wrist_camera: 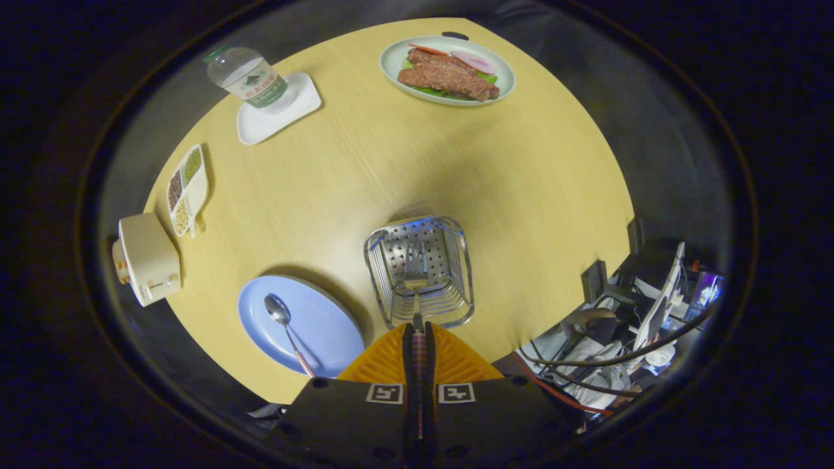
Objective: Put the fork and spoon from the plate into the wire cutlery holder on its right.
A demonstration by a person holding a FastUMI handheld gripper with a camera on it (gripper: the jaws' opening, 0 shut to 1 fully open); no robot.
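- The gripper (417,324) is pointing steeply down at the table from above, with its two fingers sitting at the bottom centre of the frame, pressed together on the patterned handle of a silver metal fork (417,280).
- The fork is hanging tines-forward just ahead of the fingertips, with its head lying over the open top of the wire cutlery holder (449,273), a shiny metal basket with a perforated floor, standing in the lower middle of the frame.
- Whether the tines are touching the basket's floor cannot be told from this angle.
- The round pale-blue plate (326,326) is lying in the lower left, just beside the holder, and is holding a silver spoon (285,326) with a red-and-white patterned handle; the bowl of the spoon is pointing away from the fingers.
- The round light wooden table (404,169) is carrying everything.
- A pale-green oval dish (395,65) in the upper middle is holding strips of browned meat, a pink slice and green leaves.
- A clear plastic water bottle (251,79) is standing on a white square tray (273,117) in the upper left.
- A narrow white divided dish (199,189) at the left is holding grains in separate compartments.
- A cream-coloured toaster (148,259) is sitting at the left edge of the table.
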